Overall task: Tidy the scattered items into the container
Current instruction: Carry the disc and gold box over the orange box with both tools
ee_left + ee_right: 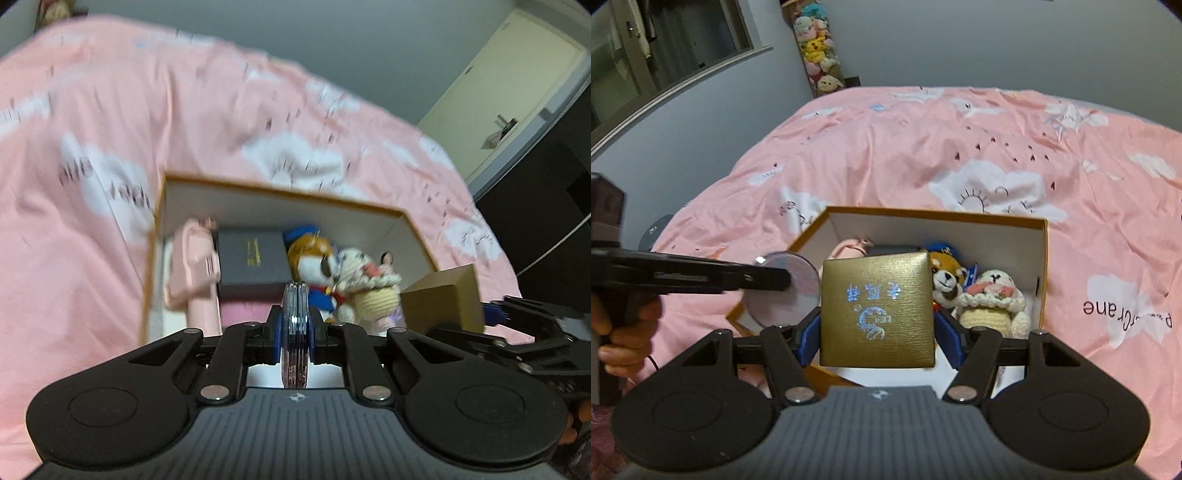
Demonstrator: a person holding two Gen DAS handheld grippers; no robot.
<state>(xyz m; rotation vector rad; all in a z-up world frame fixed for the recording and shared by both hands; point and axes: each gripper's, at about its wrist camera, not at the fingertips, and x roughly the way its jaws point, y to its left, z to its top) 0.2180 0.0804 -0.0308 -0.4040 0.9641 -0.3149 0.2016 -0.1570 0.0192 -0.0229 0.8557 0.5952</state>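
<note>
Dark case (886, 250) (mostly hidden) behind gold box (876, 309)

- We see a pink bedsheet (886, 147) printed with white clouds and small dark hearts, filling the view from nine to three o'clock.
- The container (1043, 258) has an orange-brown rim and white inner walls.
- We hold a brushed gold box (875, 310) with shiny blue-silver lettering at six o'clock.
- The round disc (783, 291) at nine o'clock looks pale lilac with a silvery edge.
- Inside, we see a dark grey box (255, 258) with gold script, an orange-and-white plush (945, 277) in a blue cap, a cream crocheted bunny (993, 295) with pink trim, and a pale pink item (192, 266).
- The gripper fingers (809, 339) carry blue pads on black arms.
</note>
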